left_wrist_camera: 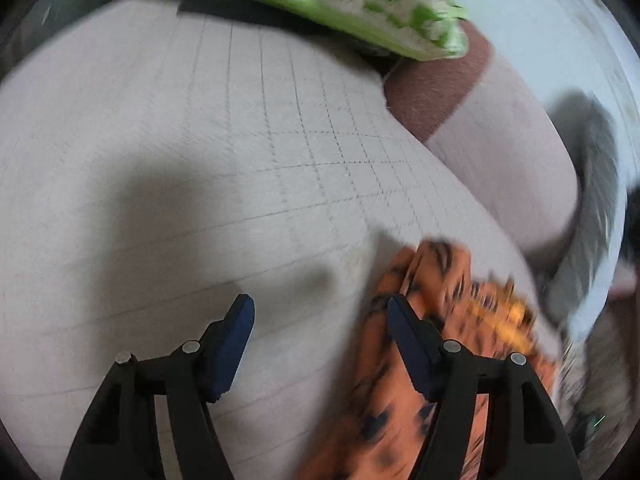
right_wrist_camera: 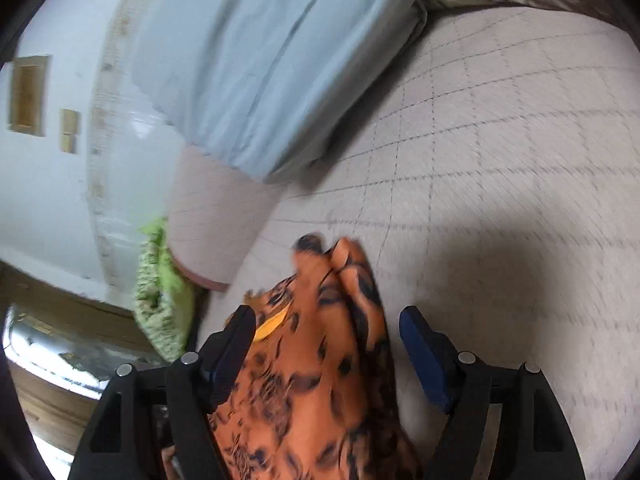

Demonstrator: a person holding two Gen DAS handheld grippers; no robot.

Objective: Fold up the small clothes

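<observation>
I have both grippers over the bed [left_wrist_camera: 200,140], and both stand apart with nothing pinched. The orange cloth [right_wrist_camera: 312,360], printed with dark blotches, lies bunched on the checked sheet, not hanging from either tool, so I read it as let go and set down in a long, narrow lump, ready to be squared up or folded again.

From the left gripper [left_wrist_camera: 320,316], the cloth is to the right and near: its bulk runs under and past the right finger, while the gap between the fingers shows mostly bare sheet. That finger overlaps the cloth in view, but I cannot tell whether it touches it.

From the right gripper [right_wrist_camera: 326,326], the cloth sits squarely between the open fingers and reaches a little way beyond their tips toward the far side. The left finger looks to be against its edge; the right finger is clear of it, with sheet showing between.

A green pillow [left_wrist_camera: 320,4] and a blue blanket [right_wrist_camera: 260,60] lie at the far edges of the bed, well apart from the cloth, which leaves open sheet around it for folding. Both views are smeared, so the cloth's edges and any fold lines are beyond me.
</observation>
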